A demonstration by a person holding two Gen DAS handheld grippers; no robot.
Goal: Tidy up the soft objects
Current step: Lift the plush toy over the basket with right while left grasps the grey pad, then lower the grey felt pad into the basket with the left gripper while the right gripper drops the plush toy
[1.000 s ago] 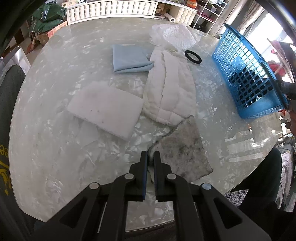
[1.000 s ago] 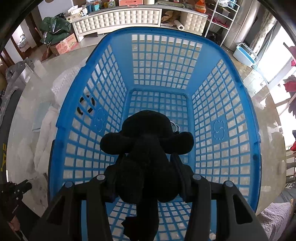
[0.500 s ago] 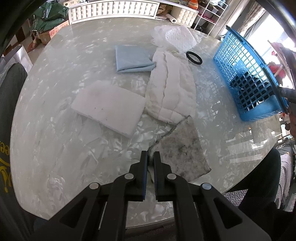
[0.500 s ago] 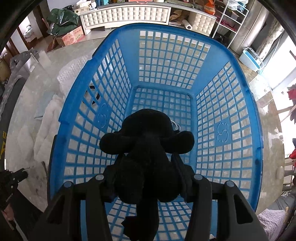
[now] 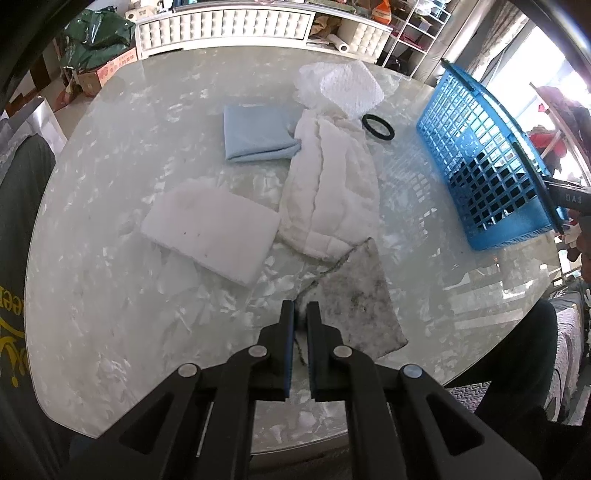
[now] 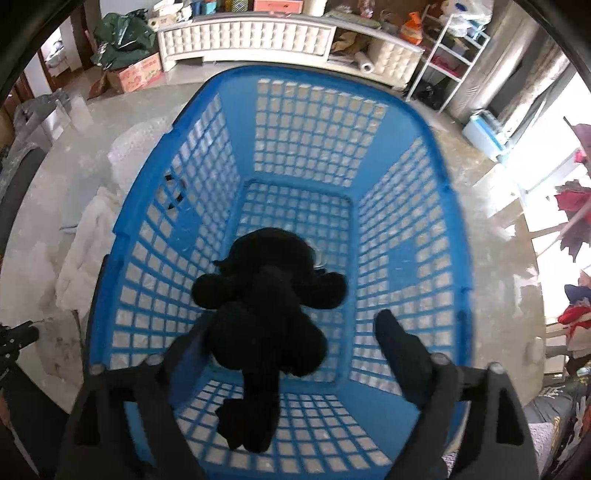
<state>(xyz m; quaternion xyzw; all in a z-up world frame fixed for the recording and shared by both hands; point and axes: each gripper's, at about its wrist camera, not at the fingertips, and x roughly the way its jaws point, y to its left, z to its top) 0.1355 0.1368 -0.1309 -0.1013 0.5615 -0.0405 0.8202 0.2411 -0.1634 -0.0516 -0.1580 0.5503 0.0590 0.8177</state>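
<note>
My right gripper (image 6: 291,328) is open above the blue basket (image 6: 306,122); a black plush toy (image 6: 266,306) sits between the spread fingers, over the basket floor, whether it still touches a finger I cannot tell. My left gripper (image 5: 301,314) is shut on the corner of a grey mottled cloth (image 5: 354,295) lying on the marble table (image 5: 110,258). On the table lie a white foam pad (image 5: 212,229), a white quilted cloth (image 5: 328,184), a folded light-blue cloth (image 5: 258,133) and bubble wrap (image 5: 343,85). The basket (image 5: 487,158) stands at the table's right.
A black ring (image 5: 378,126) lies between the quilted cloth and the basket. The table's front edge is close under the left gripper. A white cabinet (image 5: 221,26) and shelves stand beyond the table. A person's legs are at the right edge.
The right gripper's fingers have spread apart, letting go of the black plush toy over the basket. The left gripper stays shut on the grey cloth's corner.
</note>
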